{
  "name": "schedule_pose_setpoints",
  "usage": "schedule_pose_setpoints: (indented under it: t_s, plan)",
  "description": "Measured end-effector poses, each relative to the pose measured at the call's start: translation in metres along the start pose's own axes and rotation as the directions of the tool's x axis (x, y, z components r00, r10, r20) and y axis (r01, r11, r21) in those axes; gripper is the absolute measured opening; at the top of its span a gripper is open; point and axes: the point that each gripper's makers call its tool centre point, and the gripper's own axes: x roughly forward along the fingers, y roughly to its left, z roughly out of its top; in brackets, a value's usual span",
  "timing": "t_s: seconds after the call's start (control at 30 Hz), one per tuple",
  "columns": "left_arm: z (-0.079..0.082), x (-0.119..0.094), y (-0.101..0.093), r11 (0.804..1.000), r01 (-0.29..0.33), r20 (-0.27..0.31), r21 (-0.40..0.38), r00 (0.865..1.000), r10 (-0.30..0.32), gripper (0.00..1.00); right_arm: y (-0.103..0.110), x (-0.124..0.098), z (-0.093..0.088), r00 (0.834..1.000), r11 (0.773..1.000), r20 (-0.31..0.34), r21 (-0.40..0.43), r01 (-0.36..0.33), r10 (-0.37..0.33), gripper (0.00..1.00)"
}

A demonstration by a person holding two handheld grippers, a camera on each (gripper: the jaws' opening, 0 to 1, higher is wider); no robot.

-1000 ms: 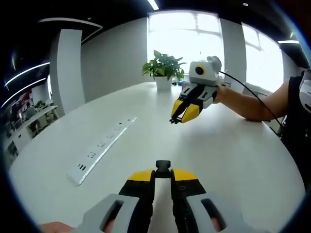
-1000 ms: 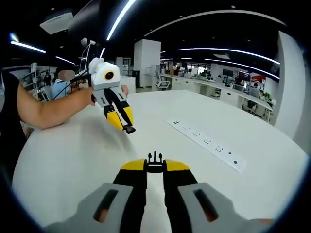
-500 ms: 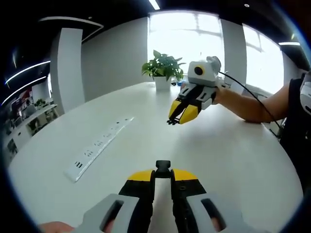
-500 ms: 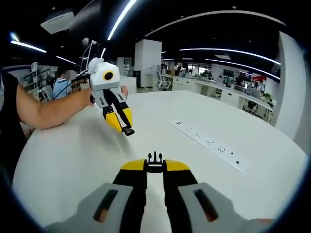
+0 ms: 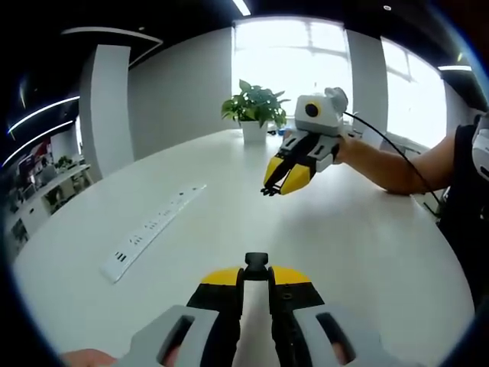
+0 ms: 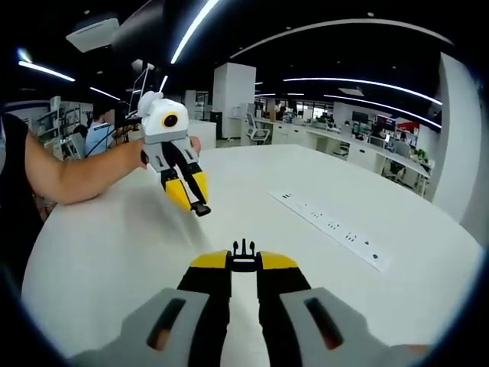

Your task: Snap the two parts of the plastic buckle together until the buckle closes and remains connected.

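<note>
Fingers (image 5: 229, 294) of left gripper (image 5: 256, 277) pinching socket half (image 5: 256, 264) | right gripper (image 6: 244, 263) clamping pronged half (image 6: 243, 248) | both hovering apart over white counter (image 5: 367, 237) | power strip (image 5: 149, 229) lying aside

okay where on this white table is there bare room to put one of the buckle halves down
Bare tabletop lies between the power strip and the person's forearm, under the raised claws. In the right gripper view, more lies between the strip and the far edge. The plant pot takes the window end. Each claw grips a buckle half.
</note>
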Motion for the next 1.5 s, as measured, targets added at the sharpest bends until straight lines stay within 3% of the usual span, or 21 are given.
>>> schedule_pose_setpoints:
  t_s: [0.7, 1.03, 1.1, 1.2, 1.5]
  plan:
    - [-0.003, -0.005, -0.024, 1.000, -0.002, -0.011, 0.014, 1.000, 0.002, 0.11, 0.023, -0.008, -0.001, 1.000, 1.000, -0.008, -0.006, -0.002, 0.002, 0.12]
    - [0.000, -0.012, -0.028, 1.000, -0.010, 0.001, 0.016, 1.000, 0.010, 0.11, 0.032, -0.007, 0.001, 1.000, 1.000, -0.002, -0.007, -0.008, 0.008, 0.12]
    - [0.003, -0.013, -0.032, 1.000, 0.002, 0.029, 0.011, 1.000, -0.003, 0.11, 0.035, -0.007, 0.002, 1.000, 1.000, -0.002, -0.010, -0.010, 0.010, 0.12]
    - [-0.002, -0.012, -0.032, 1.000, -0.013, -0.005, 0.023, 1.000, 0.014, 0.11, 0.036, -0.007, 0.001, 1.000, 1.000, -0.006, -0.013, -0.010, 0.010, 0.12]
    - [0.007, -0.017, -0.040, 1.000, -0.007, 0.022, 0.029, 1.000, 0.006, 0.11, 0.042, -0.014, 0.004, 1.000, 1.000, -0.003, -0.021, -0.005, 0.005, 0.12]
